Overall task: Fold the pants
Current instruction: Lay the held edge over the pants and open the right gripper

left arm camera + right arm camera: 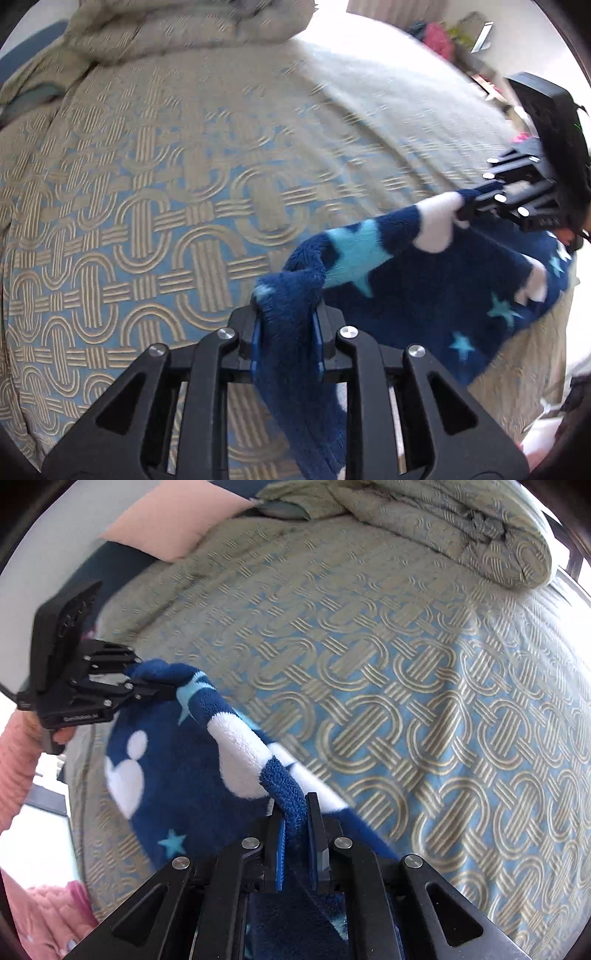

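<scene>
The pants [424, 280] are of thick dark blue fleece with light blue stars and white shapes, and they look soft, light and very floppy, so in my judgement they will sag and bunch wherever they are not held, and they will not slip easily from rubber pads. They hang over the bed [166, 192], which has a blue and beige cover with a pattern of loops; in the left wrist view they fill the lower right of the frame, and in the right wrist view the lower left. The best place to hold such cloth is at an edge or a corner, and this is where both tools have it. The left gripper [286, 332], at the bottom centre of its own view, has its fingers closed on a thick bunch of the fleece, which hangs down between them. The right gripper [295, 825], at the bottom centre of its view, has its fingers closed on a thin rolled edge. Both point steeply down toward the bed. The edge runs between them as a slack band. A hand [62, 734] in a pink sleeve [16, 760] holds the left tool at the left side of the right wrist view.
</scene>
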Demonstrator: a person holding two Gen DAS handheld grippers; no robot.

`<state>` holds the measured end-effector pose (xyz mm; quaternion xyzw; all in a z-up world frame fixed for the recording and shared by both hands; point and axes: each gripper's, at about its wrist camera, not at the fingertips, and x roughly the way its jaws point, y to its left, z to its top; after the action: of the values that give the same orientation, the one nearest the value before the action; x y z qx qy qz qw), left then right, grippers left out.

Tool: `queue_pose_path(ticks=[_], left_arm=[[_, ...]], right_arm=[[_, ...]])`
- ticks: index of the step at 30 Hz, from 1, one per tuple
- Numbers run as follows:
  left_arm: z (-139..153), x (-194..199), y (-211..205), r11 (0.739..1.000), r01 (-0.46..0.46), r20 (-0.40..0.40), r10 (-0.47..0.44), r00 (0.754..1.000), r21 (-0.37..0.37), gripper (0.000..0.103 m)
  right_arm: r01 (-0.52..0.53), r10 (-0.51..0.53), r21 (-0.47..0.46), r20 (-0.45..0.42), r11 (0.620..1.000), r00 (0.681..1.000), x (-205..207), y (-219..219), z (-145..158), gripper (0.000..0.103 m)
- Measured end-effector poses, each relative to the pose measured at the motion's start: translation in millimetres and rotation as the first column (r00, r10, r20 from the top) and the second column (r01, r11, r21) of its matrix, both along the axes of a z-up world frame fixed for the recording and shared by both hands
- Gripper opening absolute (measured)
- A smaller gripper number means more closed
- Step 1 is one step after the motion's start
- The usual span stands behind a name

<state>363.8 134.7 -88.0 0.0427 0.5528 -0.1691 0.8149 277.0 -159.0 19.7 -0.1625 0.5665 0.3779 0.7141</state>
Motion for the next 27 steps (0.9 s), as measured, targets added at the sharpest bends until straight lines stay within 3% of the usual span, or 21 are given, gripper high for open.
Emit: queue_pose_path(ticks=[2, 4, 5, 6, 7, 8, 9, 11, 15, 17, 20, 22, 24, 25, 27], left_arm=[[-24, 19, 7, 0.995, -0.067, -0.09, 0.074, 0.993, 0.077, 0.025], [-23, 15, 18, 0.993, -0.113, -0.094, 0.115, 0.989, 0.022, 0.029], [-17, 10, 22, 0.993, -0.122, -0.076, 0.121, 0.99, -0.006, 0.031], [-11, 3, 25, 0.992, -0.126, -0.062, 0.124, 0.99, -0.03, 0.042], [-1, -10, 33, 0.989, -0.141, -0.043, 0.139, 0.989, -0.05, 0.052], [4, -20, 38, 0.986, -0.155, -0.029, 0.154, 0.988, -0.057, 0.055], [10, -31, 42, 0.984, -0.166, -0.013, 0.166, 0.986, -0.069, 0.055], [24, -62, 47, 0.978, -0.174, -0.001, 0.175, 0.985, -0.118, 0.055], [31, -111, 41, 0.939, -0.238, -0.024, 0.239, 0.971, -0.248, 0.056], [29, -134, 31, 0.923, -0.251, -0.045, 0.249, 0.967, -0.293, 0.056], [30, -158, 12, 0.906, -0.253, -0.037, 0.256, 0.966, -0.339, 0.056], [26, -157, 1, 0.911, -0.254, -0.045, 0.254, 0.966, -0.325, 0.056], [21, -155, -9, 0.927, -0.277, -0.047, 0.275, 0.96, -0.253, 0.056], [20, -155, -15, 0.931, -0.287, -0.035, 0.287, 0.957, -0.227, 0.056], [18, -155, -18, 0.919, -0.313, -0.04, 0.313, 0.949, -0.238, 0.056]], right_arm=[[0.033, -0.033, -0.103, 0.0, 0.994, 0.999, 11, 6, -22, 0.016], [0.098, -0.093, -0.196, 0.035, 0.976, 0.995, 15, 2, -33, 0.019], [0.126, -0.122, -0.175, 0.038, 0.976, 0.992, 13, -4, -28, 0.019], [0.161, -0.156, -0.131, 0.044, 0.978, 0.987, 8, -15, -17, 0.022], [0.199, -0.194, -0.089, 0.062, 0.976, 0.979, 2, -29, -3, 0.026], [0.239, -0.235, -0.047, 0.083, 0.97, 0.969, -6, -45, 12, 0.034], [0.302, -0.301, 0.007, 0.105, 0.953, 0.948, -19, -70, 31, 0.046], [0.38, -0.386, 0.074, 0.113, 0.922, 0.915, -47, -107, 52, 0.058], [0.502, -0.512, 0.171, 0.017, 0.848, 0.859, -141, -173, 59, 0.059], [0.606, -0.613, 0.194, -0.03, 0.771, 0.789, -190, -199, 50, 0.059], [0.773, -0.764, 0.269, -0.161, 0.575, 0.625, -260, -240, 33, 0.059], [0.835, -0.817, 0.284, -0.214, 0.472, 0.535, -279, -255, 20, 0.059], [0.879, -0.865, 0.257, -0.211, 0.401, 0.456, -293, -267, 13, 0.059], [0.892, -0.883, 0.237, -0.187, 0.385, 0.43, -298, -268, 14, 0.059], [0.915, -0.916, 0.2, -0.131, 0.351, 0.38, -303, -273, 14, 0.059]])
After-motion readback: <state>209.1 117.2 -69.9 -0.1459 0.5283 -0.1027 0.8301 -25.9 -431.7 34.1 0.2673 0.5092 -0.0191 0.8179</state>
